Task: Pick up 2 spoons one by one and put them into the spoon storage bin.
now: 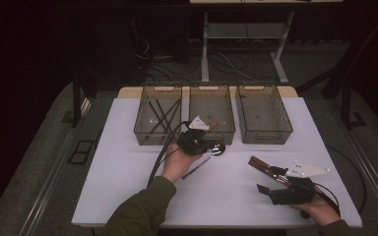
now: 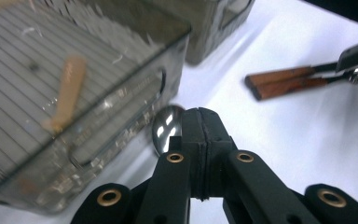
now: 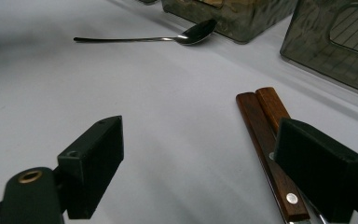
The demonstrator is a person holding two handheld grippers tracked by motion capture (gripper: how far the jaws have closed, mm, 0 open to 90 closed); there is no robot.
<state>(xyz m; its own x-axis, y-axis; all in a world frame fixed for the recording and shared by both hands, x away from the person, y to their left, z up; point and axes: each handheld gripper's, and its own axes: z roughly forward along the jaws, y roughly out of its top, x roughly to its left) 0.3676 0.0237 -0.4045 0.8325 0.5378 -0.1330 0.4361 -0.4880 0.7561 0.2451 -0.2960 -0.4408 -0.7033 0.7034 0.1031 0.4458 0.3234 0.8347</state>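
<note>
A metal spoon point(image 1: 204, 160) lies on the white table point(image 1: 128, 187), its bowl point(image 2: 164, 129) just in front of the middle bin point(image 1: 211, 110). My left gripper point(image 1: 207, 143) hovers over the spoon's bowl end with its pads point(image 2: 200, 122) pressed together and nothing between them. In the right gripper view the whole spoon point(image 3: 144, 39) rests flat and free on the table. My right gripper point(image 3: 205, 168) stands open near the table's front right point(image 1: 270, 180). Two wood-handled utensils point(image 3: 265, 135) lie side by side just inside its right jaw.
Three smoky see-through bins stand in a row at the back. The left bin point(image 1: 157, 115) holds thin dark sticks, the middle bin point(image 2: 121, 60) a pale wooden piece point(image 2: 70, 91), and the right bin point(image 1: 263, 113) looks bare. The wood handles point(image 2: 284, 79) lie toward the front right.
</note>
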